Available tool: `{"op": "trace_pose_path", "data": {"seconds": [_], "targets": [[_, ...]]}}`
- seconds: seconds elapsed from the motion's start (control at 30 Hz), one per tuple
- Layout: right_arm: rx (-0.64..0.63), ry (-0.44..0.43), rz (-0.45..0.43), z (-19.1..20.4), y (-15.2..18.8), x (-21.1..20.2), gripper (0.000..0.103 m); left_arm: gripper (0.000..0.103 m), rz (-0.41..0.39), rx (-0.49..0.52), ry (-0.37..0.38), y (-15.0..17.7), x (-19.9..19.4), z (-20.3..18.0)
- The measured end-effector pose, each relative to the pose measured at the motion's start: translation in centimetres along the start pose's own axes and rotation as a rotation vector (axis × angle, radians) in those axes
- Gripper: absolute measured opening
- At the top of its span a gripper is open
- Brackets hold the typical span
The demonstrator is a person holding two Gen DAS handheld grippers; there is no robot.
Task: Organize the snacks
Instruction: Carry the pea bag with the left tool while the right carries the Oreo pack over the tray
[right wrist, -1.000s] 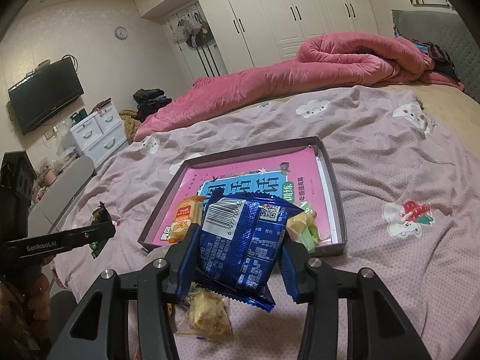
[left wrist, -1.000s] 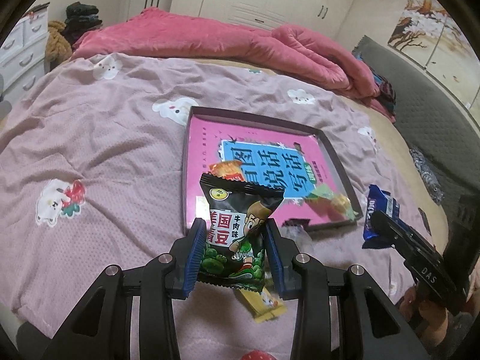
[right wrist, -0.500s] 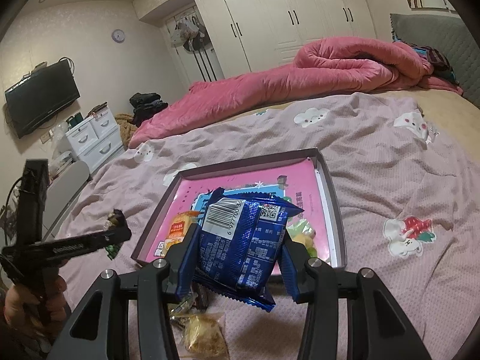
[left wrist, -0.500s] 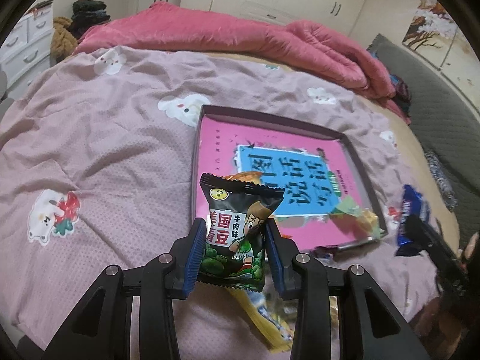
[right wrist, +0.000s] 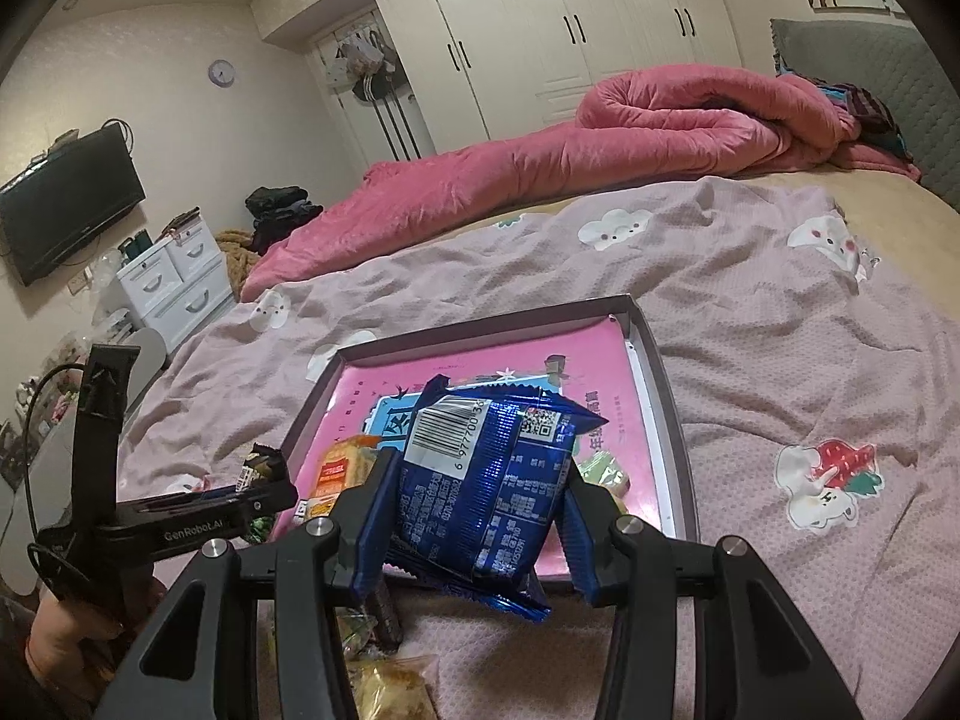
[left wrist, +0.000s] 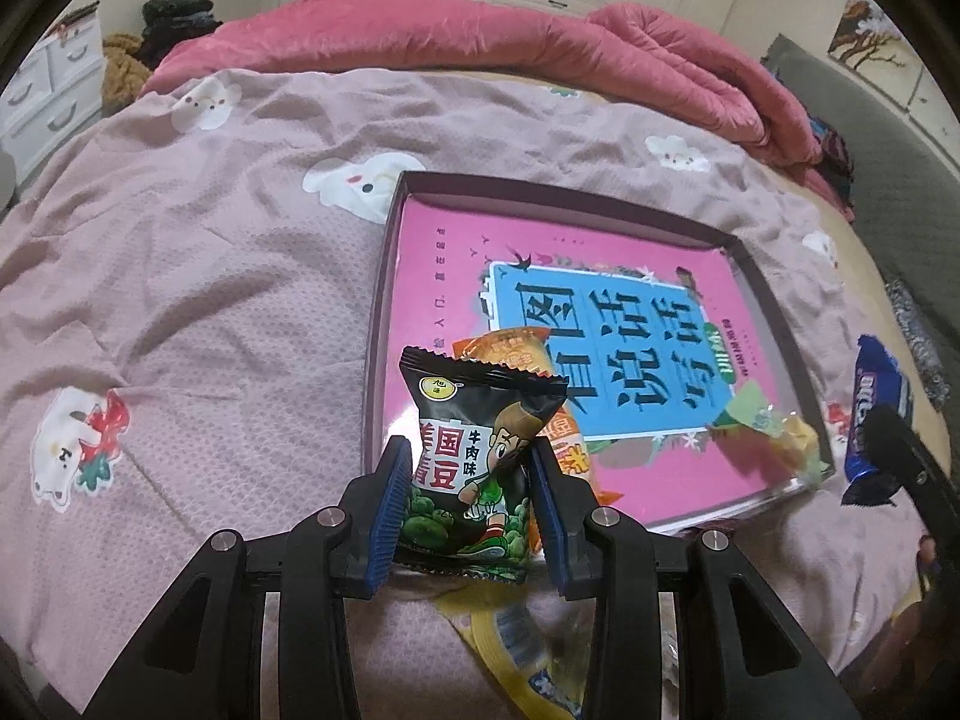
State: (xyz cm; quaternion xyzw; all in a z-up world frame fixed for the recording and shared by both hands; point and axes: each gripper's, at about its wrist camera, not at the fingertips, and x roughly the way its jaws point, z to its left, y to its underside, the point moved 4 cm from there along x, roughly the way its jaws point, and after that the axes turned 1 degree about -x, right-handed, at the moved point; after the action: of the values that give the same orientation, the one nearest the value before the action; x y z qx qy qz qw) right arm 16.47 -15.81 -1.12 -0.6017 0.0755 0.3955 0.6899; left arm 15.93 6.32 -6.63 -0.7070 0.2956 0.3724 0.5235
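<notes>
My left gripper (left wrist: 471, 468) is shut on a black green-pea snack packet (left wrist: 474, 450), held just over the near left edge of a shallow pink-lined box tray (left wrist: 384, 300). My right gripper (right wrist: 477, 480) is shut on a blue foil snack packet (right wrist: 492, 492), held above the tray's near edge (right wrist: 666, 414); it also shows in the left wrist view (left wrist: 873, 420). In the tray lie an orange packet (left wrist: 510, 351) and a pale green-yellow wrapped snack (left wrist: 762, 426). The left gripper with its packet shows at the left of the right wrist view (right wrist: 264, 480).
Loose snacks lie on the pink bedspread in front of the tray: a yellow packet (left wrist: 516, 642) and a clear bag of yellow pieces (right wrist: 390, 684). A rolled red quilt (right wrist: 600, 144) lies at the far side of the bed. White drawers (right wrist: 174, 282) stand left.
Both grippers have moved forward and closer to the tray with their packets still held. The tray looms larger in both views.
</notes>
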Motion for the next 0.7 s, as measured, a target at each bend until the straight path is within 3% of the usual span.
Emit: {"op": "trace_pose_path", "data": {"seconds": [0.23, 0.7], "targets": [[0.001, -0.002, 0.03, -0.1, 0.3, 1.5, 0.048, 0.04, 0.024, -0.004, -0.012, 0.5, 1.5, 0.0], [0.0, -0.019, 0.086, 0.0, 1.1, 4.0, 0.048, 0.04, 0.062, -0.018, 0.054, 1.0, 2.9, -0.9]]}}
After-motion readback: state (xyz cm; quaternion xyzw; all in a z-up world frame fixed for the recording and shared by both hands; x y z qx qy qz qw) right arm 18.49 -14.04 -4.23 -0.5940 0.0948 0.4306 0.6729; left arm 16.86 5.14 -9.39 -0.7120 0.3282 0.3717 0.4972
